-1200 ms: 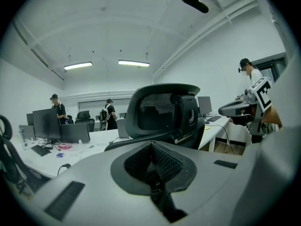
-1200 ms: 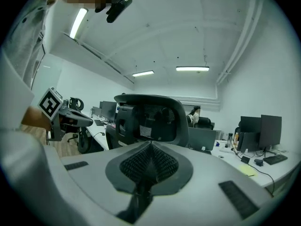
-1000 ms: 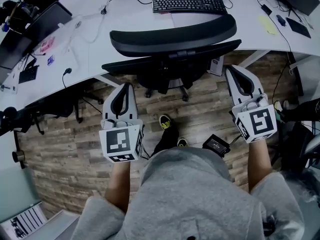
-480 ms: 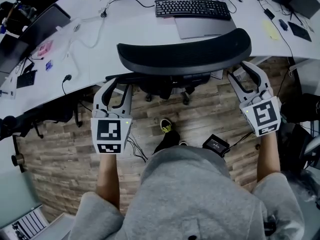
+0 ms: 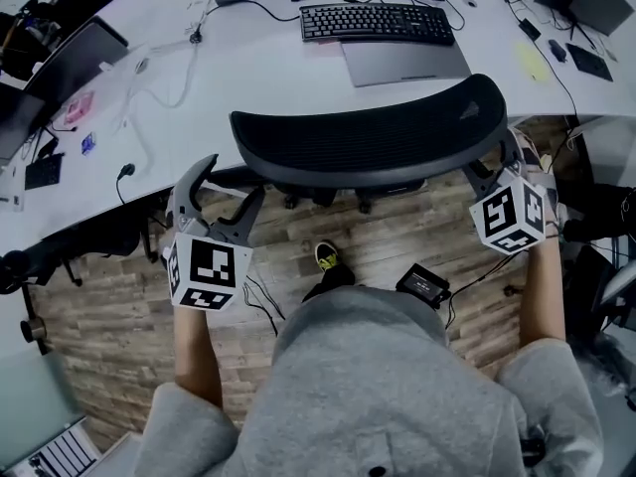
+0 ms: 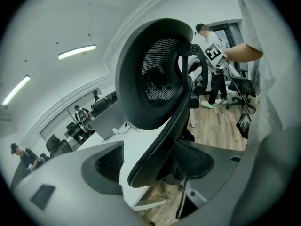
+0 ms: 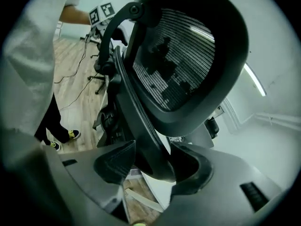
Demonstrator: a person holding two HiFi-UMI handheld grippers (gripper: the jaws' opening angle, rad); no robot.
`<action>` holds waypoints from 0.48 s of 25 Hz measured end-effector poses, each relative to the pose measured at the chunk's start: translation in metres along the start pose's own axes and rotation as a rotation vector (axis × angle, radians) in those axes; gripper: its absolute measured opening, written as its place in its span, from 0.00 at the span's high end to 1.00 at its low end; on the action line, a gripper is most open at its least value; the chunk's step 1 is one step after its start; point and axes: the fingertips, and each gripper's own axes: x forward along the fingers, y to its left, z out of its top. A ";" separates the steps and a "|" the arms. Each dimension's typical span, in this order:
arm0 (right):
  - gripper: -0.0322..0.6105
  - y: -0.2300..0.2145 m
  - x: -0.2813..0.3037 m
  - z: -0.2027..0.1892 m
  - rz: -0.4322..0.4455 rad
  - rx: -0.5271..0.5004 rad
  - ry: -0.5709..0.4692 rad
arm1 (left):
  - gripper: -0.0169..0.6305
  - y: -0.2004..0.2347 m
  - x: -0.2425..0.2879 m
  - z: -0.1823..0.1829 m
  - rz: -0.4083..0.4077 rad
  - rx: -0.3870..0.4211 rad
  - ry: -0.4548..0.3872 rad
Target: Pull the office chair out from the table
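Observation:
The black mesh office chair's backrest (image 5: 368, 132) stands at the white table (image 5: 278, 68), its curved top facing me. My left gripper (image 5: 225, 193) is at the backrest's left end, and its jaws are opening. In the left gripper view the chair's back frame (image 6: 160, 140) runs between them with a gap on each side. My right gripper (image 5: 497, 167) is at the right end, partly hidden by the backrest. In the right gripper view the backrest's edge (image 7: 150, 145) passes between its opening jaws, and the mesh (image 7: 188, 55) fills the view above.
A keyboard (image 5: 378, 23) and a grey laptop (image 5: 407, 61) lie on the table behind the chair. A small black box (image 5: 425, 286) with cables sits on the wooden floor by my shoe (image 5: 328, 256). Another chair (image 5: 109, 232) is tucked under the table at the left.
Both grippers went from shut to open, rolled, and moved forward to the backrest's two ends. The backrest now looms larger and nearer in the head view.

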 end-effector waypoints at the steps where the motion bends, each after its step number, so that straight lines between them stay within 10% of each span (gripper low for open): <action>1: 0.61 0.000 0.003 -0.001 0.009 -0.025 0.016 | 0.48 -0.001 0.001 -0.002 -0.017 0.034 0.029; 12: 0.59 0.001 0.029 -0.006 0.061 -0.165 0.078 | 0.47 -0.011 0.045 -0.019 -0.088 0.235 0.202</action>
